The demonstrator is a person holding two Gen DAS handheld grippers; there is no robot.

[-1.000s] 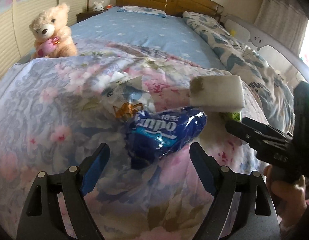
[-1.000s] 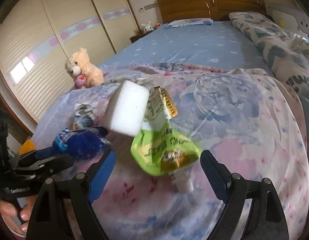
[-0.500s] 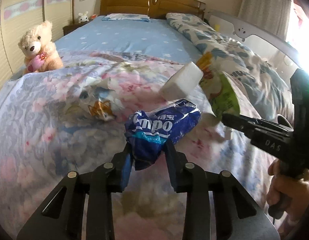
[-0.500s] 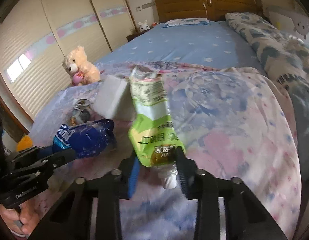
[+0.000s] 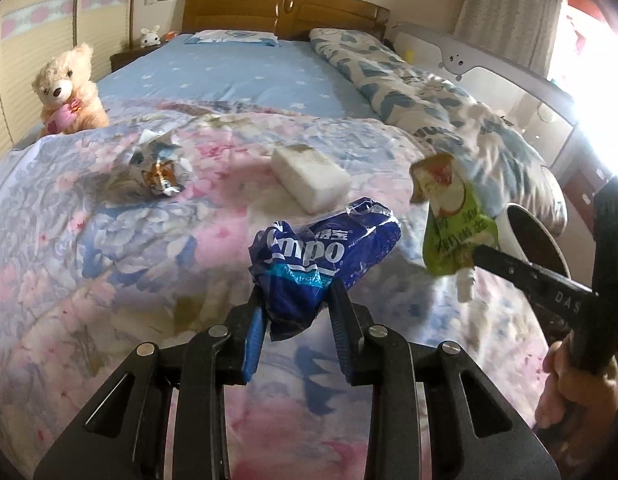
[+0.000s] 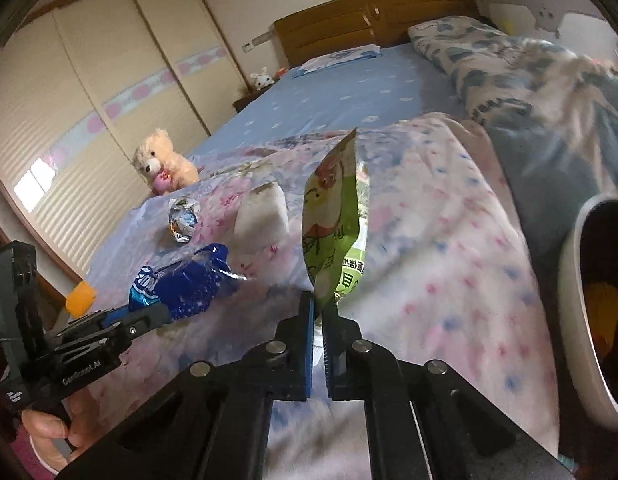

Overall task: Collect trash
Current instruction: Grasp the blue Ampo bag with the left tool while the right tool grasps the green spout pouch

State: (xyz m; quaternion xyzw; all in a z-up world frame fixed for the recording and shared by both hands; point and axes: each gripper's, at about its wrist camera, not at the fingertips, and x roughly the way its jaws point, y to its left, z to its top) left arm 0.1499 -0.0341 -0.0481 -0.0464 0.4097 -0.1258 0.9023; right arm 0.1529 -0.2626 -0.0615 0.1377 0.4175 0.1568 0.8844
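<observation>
Left gripper (image 5: pixel 297 304) clamped narrow on the crumpled lower end of a blue tissue-pack wrapper (image 5: pixel 325 256), white lettering facing the camera; the wrapper sticks up and right from the pads, clear of the floral quilt (image 5: pixel 109 240). Right gripper (image 6: pixel 317 312) pinched almost fully together on the bottom edge of a green spouted drink pouch (image 6: pixel 337 224); the pouch stands upright above the fingers, torn top pointing up. In the left wrist view the same pouch (image 5: pixel 453 224) hangs right of the blue wrapper, white spout (image 5: pixel 465 288) pointing down, gripped by the black finger (image 5: pixel 529 276) of the right gripper, with a hand (image 5: pixel 573 392) below it.

2 more items lie on the quilt: a white foam block (image 5: pixel 313 176) with a stained top, just behind the blue wrapper, and a crumpled silver foil wrapper (image 5: pixel 161 168) left of the block, apart from it. A trash bin (image 6: pixel 589 320) with a pale rim and dark inside sits at the right edge of the right wrist view, something yellow inside. Teddy bear (image 5: pixel 67 92) sits at the far left edge of the bed, holding a pink heart. Wooden headboard (image 5: pixel 285 8) at the back.
</observation>
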